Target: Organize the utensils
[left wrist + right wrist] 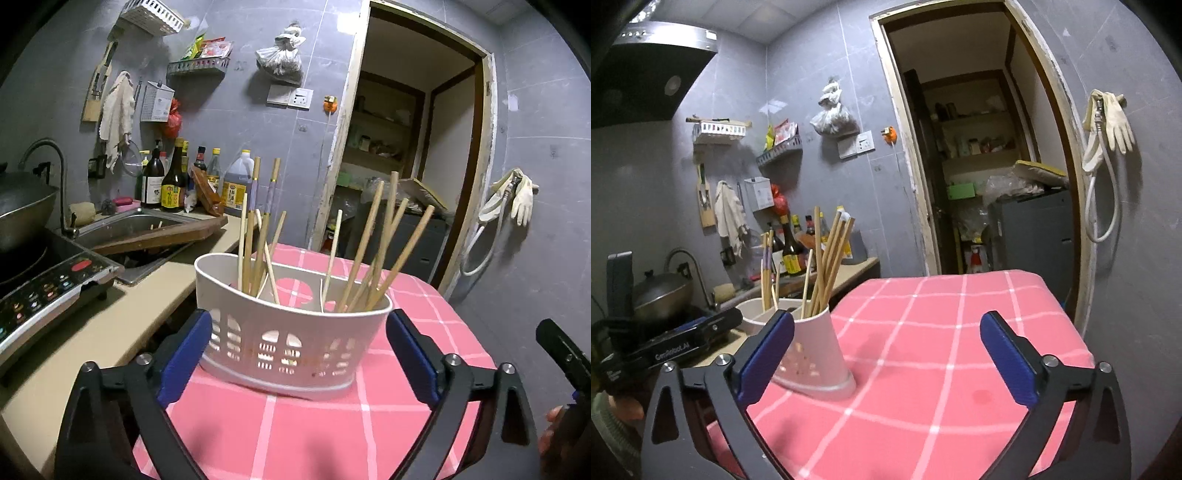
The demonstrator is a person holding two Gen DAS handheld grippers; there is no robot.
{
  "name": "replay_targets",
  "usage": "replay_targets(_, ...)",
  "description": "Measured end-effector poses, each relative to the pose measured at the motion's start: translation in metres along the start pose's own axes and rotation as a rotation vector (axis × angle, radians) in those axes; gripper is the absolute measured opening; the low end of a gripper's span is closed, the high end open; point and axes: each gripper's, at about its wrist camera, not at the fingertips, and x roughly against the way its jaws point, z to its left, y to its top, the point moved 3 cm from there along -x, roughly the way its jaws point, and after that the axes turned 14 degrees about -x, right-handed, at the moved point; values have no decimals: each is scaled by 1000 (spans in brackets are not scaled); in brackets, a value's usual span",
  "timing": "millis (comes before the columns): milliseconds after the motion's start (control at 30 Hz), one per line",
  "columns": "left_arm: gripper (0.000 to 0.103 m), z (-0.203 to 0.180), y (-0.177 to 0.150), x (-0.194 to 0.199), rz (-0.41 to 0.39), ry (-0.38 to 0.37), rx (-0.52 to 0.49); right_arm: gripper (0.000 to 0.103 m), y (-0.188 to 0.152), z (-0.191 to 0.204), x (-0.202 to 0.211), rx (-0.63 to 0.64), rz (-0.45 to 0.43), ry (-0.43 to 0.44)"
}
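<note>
Left gripper [299, 354] jaws wide apart, straddling the white chopstick caddy [291, 332], pads clear of it. Right gripper [886, 356] also spread, empty, caddy just off its left pad. Chopsticks [369, 254] all stand binned (two compartments), so sorting looks done. Checked tablecloth [942, 332] open rightward; its edge drops near the counter [122, 317].

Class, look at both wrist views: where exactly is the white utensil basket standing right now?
The white utensil basket stands on the pink checked tablecloth, near the edge beside the kitchen counter, directly ahead of the open left gripper and holding upright chopsticks.
</note>
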Motion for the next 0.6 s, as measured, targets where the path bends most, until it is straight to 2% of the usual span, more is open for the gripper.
replay_targets(233,99,-9,-11,28,-20,-7,-26,103,-10,1,33,35,-14,-51)
replay_targets(600,100,-15,-41,58,-14,18,-32,103,-35,-13,68,31,-57,-122)
